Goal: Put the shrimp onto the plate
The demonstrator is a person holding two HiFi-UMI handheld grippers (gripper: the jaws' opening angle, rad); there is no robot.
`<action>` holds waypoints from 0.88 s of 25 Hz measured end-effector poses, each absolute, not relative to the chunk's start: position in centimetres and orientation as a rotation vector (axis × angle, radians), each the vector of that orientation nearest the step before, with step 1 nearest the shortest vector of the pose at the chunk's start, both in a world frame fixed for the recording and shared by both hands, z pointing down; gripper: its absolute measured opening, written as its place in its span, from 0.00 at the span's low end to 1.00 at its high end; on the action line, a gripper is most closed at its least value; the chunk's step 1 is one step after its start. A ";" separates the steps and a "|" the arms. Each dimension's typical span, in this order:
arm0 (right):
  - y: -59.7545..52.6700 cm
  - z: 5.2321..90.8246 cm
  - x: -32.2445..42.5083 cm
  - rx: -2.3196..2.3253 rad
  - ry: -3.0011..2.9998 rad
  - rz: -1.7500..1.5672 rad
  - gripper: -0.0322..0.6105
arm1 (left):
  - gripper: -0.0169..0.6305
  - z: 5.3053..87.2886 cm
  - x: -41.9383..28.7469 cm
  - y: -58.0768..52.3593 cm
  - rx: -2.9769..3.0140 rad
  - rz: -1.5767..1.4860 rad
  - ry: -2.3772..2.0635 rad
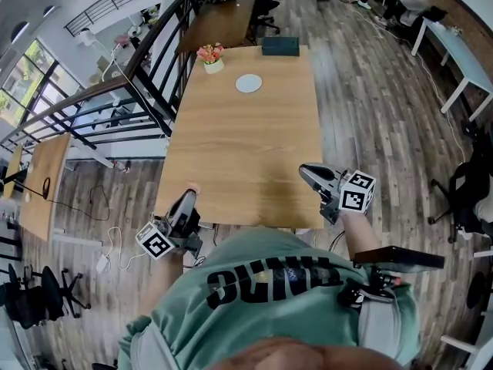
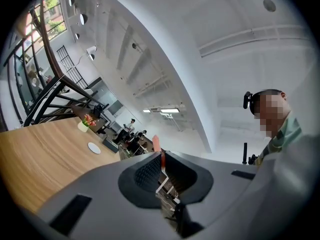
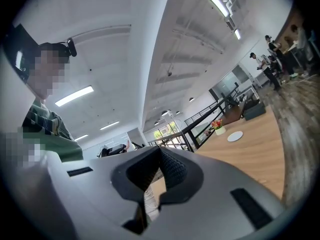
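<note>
Carrying looks like the step in hand: the left gripper (image 1: 187, 199) hangs just off the wooden table's (image 1: 239, 153) near edge at about seven o'clock in the head view, its jaws clamped on the shrimp (image 2: 156, 143). The piece is a thin orange-pink sliver whose tip pokes out past the pads (only a small pale-pink nub in the head view). It reads as a small, light item, held by its lower part.

The white plate (image 1: 248, 83) sits empty at the table's far end, around twelve o'clock, well apart from both grippers. A small pot of flowers (image 1: 210, 58) stands at its ten o'clock and a dark box (image 1: 280, 46) at its one o'clock. The right gripper (image 1: 312, 174) rests over the near edge at five o'clock, jaws closed together on nothing.

The next move, I judge, calls for a long reach forward over the bare tabletop, lowering the shrimp above the plate's middle before the jaws part.
</note>
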State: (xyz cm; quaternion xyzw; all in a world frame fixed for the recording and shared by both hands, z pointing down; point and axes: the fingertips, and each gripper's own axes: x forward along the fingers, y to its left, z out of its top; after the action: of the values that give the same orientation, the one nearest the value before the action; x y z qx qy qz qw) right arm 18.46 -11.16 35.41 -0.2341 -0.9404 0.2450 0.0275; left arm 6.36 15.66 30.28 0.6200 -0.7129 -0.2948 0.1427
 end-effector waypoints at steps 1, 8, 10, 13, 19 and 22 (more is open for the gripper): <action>-11.2 35.6 18.0 -0.718 -2.903 0.756 0.06 | 0.06 30.4 5.8 15.7 1.788 -0.855 -2.054; -9.3 35.5 14.0 -0.616 -2.909 0.715 0.06 | 0.06 32.0 0.0 16.9 1.821 -0.894 -1.966; -8.9 35.3 12.2 -0.530 -2.932 0.682 0.06 | 0.06 32.2 -3.0 17.1 1.875 -0.904 -1.911; -8.4 34.7 7.8 -0.365 -2.958 0.690 0.06 | 0.06 32.6 -9.5 17.9 1.942 -0.910 -1.842; -6.1 31.7 -1.9 -0.308 -2.953 0.674 0.06 | 0.06 32.5 -19.4 21.3 2.025 -0.927 -1.806; -5.0 31.1 -3.6 -0.326 -2.940 0.676 0.06 | 0.06 33.6 -21.1 20.6 2.023 -0.893 -1.782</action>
State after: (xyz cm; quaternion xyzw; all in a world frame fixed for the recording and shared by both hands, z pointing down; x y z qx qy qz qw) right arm -3.61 -5.03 31.11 -0.1072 -0.9675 0.2225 0.0534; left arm -21.08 20.63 33.62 0.7041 -0.6205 -0.3109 0.1503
